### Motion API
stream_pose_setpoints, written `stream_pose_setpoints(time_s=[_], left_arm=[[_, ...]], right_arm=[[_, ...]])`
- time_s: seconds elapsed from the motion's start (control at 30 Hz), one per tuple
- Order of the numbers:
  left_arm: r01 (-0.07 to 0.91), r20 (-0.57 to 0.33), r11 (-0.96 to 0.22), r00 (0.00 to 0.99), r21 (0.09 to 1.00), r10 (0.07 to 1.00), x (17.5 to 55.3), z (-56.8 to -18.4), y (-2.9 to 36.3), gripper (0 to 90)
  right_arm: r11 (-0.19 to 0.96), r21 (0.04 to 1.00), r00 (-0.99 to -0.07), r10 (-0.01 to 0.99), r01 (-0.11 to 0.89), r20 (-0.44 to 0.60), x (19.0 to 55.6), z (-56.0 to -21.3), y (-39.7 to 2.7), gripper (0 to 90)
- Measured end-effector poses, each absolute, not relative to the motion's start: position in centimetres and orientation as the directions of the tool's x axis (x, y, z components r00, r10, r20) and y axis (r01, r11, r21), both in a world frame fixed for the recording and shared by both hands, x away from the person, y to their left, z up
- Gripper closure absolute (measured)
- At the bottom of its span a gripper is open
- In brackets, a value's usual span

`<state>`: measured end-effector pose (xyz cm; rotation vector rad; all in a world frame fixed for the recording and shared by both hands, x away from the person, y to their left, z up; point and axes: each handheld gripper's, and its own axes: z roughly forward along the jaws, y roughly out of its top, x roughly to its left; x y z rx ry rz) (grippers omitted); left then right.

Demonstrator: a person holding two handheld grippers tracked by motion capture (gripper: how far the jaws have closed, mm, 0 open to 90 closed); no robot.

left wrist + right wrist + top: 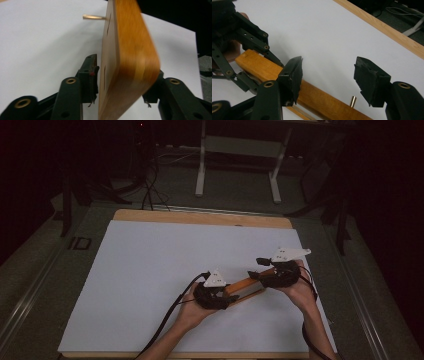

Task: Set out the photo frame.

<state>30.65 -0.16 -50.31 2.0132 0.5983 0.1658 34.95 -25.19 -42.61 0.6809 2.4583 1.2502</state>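
The left tool [120, 82] stands half open around one end of the wooden board [130, 62]. The board sits on edge between its jaws: a thin gap shows at the near pad, and the far pad is hidden behind the wood, so I can't tell if it touches. No real grip, as I read it. The right tool [328, 80] is wide open with nothing in it; the board runs below and across its jaws, just beside its left pad [293, 72].

From above, the board [245, 287] spans between the two tools, left tool [212, 295] at one end, right tool [277, 272] at the other, low over the white counter [150, 270].

The risk: with neither tool clamped, the board could tip flat or slide out of the left jaws, more so if either hand shifts. A thin metal pin [93, 17] sticks out of the board's face beyond the left tool; it could catch on a pad or the counter and twist the board as it drops.
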Motion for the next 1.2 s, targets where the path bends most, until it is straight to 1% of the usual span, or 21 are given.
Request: stream_pose_setpoints(time_s=[0.23, 0.3, 0.33, 0.4, 0.43, 0.6, 0.83, 1.03, 1.2], left_arm=[[0.341, -0.115, -0.403, 0.864, 0.849, 0.490, 30.4, -52.1, 0.3, 53.2], [0.333, -0.107, -0.420, 0.873, 0.844, 0.475, 30.4, -52.3, 0.2, 57.0], [0.322, -0.099, -0.419, 0.875, 0.849, 0.474, 30.3, -52.3, 0.2, 64.5], [0.296, -0.052, -0.440, 0.872, 0.848, 0.487, 30.1, -52.1, 0.0, 67.4], [0.298, -0.054, -0.444, 0.874, 0.845, 0.483, 30.1, -52.0, -0.1, 68.1], [0.261, -0.009, -0.483, 0.886, 0.836, 0.464, 30.3, -51.4, -0.2, 69.0], [0.226, 0.011, -0.503, 0.905, 0.834, 0.426, 31.3, -49.3, -0.8, 69.3], [0.198, 0.025, -0.525, 0.921, 0.828, 0.388, 32.5, -47.5, -1.0, 69.3], [0.161, 0.052, -0.556, 0.936, 0.816, 0.347, 33.2, -46.2, -1.3, 69.3]], right_arm=[[0.517, 0.813, -0.853, 0.519, 0.267, -0.049, 34.9, -42.7, -25.1, 39.0], [0.522, 0.812, -0.858, 0.511, 0.262, -0.051, 34.8, -42.7, -24.9, 39.1], [0.524, 0.811, -0.860, 0.507, 0.259, -0.054, 34.8, -42.7, -24.8, 39.4], [0.522, 0.813, -0.861, 0.507, 0.258, -0.053, 34.9, -42.6, -24.8, 39.7], [0.521, 0.814, -0.861, 0.507, 0.257, -0.053, 34.9, -42.6, -24.8, 39.7], [0.511, 0.821, -0.855, 0.515, 0.255, -0.055, 34.9, -42.5, -24.9, 39.9], [0.477, 0.843, -0.859, 0.511, 0.248, -0.036, 34.9, -42.2, -25.6, 39.9], [0.457, 0.864, -0.887, 0.462, 0.211, -0.028, 34.5, -41.6, -26.3, 41.1], [0.480, 0.856, -0.906, 0.421, 0.189, -0.036, 34.4, -41.5, -26.4, 41.5]])
